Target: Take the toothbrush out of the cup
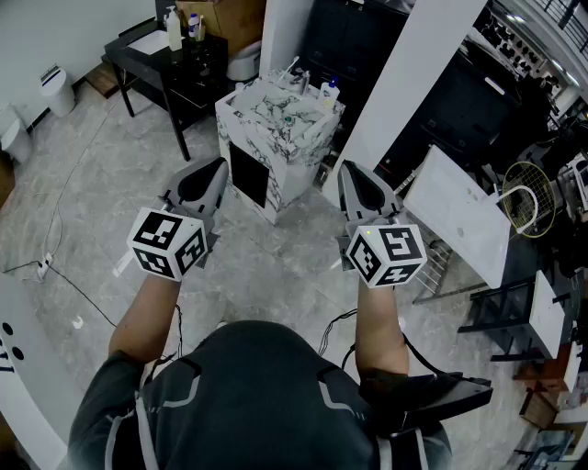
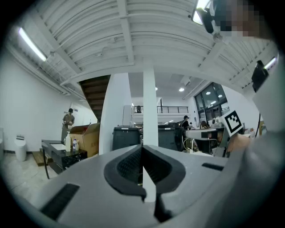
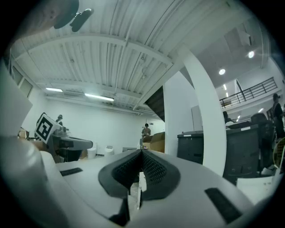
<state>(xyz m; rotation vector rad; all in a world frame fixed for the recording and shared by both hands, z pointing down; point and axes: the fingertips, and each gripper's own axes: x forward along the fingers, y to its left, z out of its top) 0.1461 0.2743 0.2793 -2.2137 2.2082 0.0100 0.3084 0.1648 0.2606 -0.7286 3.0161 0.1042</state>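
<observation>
I am holding my left hand-held gripper (image 1: 204, 179) and right hand-held gripper (image 1: 360, 188) level, jaws together and empty. By my judgement, the marble table (image 1: 296, 174) is standing too far ahead to reach.

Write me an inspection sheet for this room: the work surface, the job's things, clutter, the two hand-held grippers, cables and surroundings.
Surface: marble-patterned stand ahead of both grippers, its top crowded.
Job's things: too small to pick out among the small items on the stand's top.
Clutter: black table carrying bottles; cardboard box; white bin.
Grippers: left gripper and right gripper held level, fingers shut, nothing between them.
Cables: thin cable across the floor at the left.
Surroundings: grey tiled floor, white pillar, a person far off.
</observation>
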